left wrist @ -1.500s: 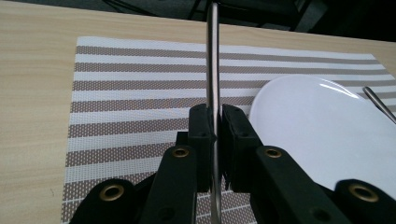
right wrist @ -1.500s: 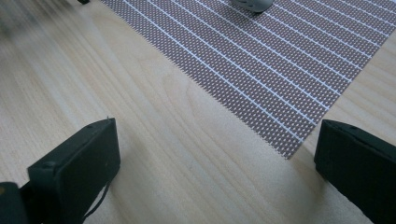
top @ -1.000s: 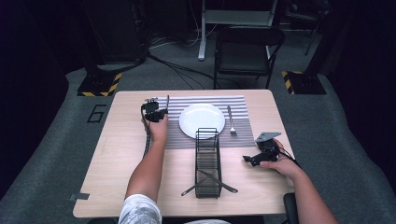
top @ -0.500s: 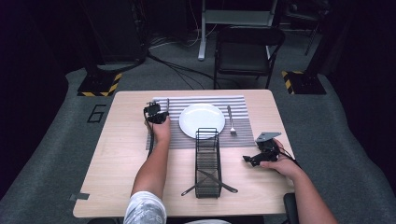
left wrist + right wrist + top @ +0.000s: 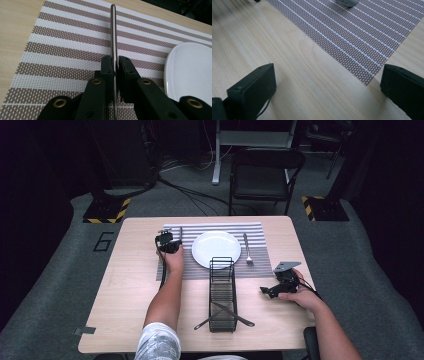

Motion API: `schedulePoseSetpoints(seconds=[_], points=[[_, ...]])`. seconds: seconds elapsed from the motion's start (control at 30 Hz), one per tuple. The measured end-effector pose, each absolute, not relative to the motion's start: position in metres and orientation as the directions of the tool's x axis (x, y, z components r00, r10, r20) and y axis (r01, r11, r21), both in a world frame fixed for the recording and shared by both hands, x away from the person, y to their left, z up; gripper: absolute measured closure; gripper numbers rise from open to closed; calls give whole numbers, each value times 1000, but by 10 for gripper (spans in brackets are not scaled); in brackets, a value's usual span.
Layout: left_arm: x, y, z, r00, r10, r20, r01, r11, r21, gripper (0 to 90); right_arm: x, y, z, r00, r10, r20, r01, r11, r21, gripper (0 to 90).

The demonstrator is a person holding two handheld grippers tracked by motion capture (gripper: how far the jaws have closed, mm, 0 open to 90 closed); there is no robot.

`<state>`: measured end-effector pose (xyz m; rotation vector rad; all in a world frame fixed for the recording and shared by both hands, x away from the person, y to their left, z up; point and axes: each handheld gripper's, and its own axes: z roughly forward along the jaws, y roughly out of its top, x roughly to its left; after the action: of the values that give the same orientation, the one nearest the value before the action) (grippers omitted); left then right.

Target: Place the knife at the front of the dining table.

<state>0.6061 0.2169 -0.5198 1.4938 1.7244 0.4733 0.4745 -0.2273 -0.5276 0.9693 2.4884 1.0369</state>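
My left gripper (image 5: 167, 242) (image 5: 115, 61) is shut on a thin metal utensil (image 5: 113, 32), seen edge-on like a table knife. It points away along the striped placemat (image 5: 62, 50) (image 5: 255, 232), low over it, just left of the white plate (image 5: 216, 249) (image 5: 190, 72). A fork (image 5: 247, 251) lies on the mat to the right of the plate. Near the table's right edge my right gripper (image 5: 267, 291) (image 5: 328, 80) is open, its jaws wide apart over bare wood by the mat's corner (image 5: 367, 80), with nothing between them.
A black wire rack (image 5: 222, 295) stands lengthwise in front of the plate, between my two forearms, with two utensils (image 5: 225, 316) lying crossed at its near end. A dark chair (image 5: 265, 175) stands beyond the far table edge.
My left gripper has sunk a little toward the placemat with the utensil still in its jaws. The right gripper has stayed where it was.
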Motion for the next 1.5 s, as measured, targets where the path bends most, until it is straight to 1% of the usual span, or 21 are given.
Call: schedulePoseSetpoints(seconds=[0.1,0.17,0.23,0.27,0.37,0.5,0.53,0.7,0.77,0.83,0.93,1.33,1.5], points=[[606,217,-520,5,951,-309,648,232,725,826,475,-227,-528,-738,675,3,477,519,709,0],[607,217,-520,-7,946,-325,641,254,725,826,475,-227,-528,-738,675,3,477,519,709,0],[607,219,-519,1,953,-304,642,233,731,825,475,-227,-528,-738,674,3,477,519,709,0],[606,220,-518,1,949,-315,643,241,727,817,475,-227,-528,-738,674,3,477,519,709,0],[605,222,-511,17,951,-310,634,230,738,807,475,-227,-528,-739,674,2,476,519,709,0],[602,224,-503,45,957,-287,636,194,747,762,475,-227,-528,-738,675,3,477,518,710,0],[602,225,-501,53,959,-280,636,184,750,721,475,-227,-528,-738,674,2,476,519,710,0],[597,229,-489,69,957,-283,633,177,754,689,475,-227,-528,-738,674,2,477,519,709,0],[594,232,-482,92,952,-293,629,173,758,644,475,-227,-528,-738,675,3,477,519,710,0],[591,233,-476,110,950,-293,630,161,760,639,475,-227,-528,-739,673,2,477,521,708,0],[587,233,-466,138,953,-269,632,124,765,625,475,-227,-528,-738,674,2,476,519,710,0],[563,242,-430,228,931,-285,616,89,783,548,475,-227,-528,-738,675,3,478,519,708,0],[552,246,-418,254,926,-279,609,71,790,533,475,-227,-528,-738,675,3,478,519,709,0]])
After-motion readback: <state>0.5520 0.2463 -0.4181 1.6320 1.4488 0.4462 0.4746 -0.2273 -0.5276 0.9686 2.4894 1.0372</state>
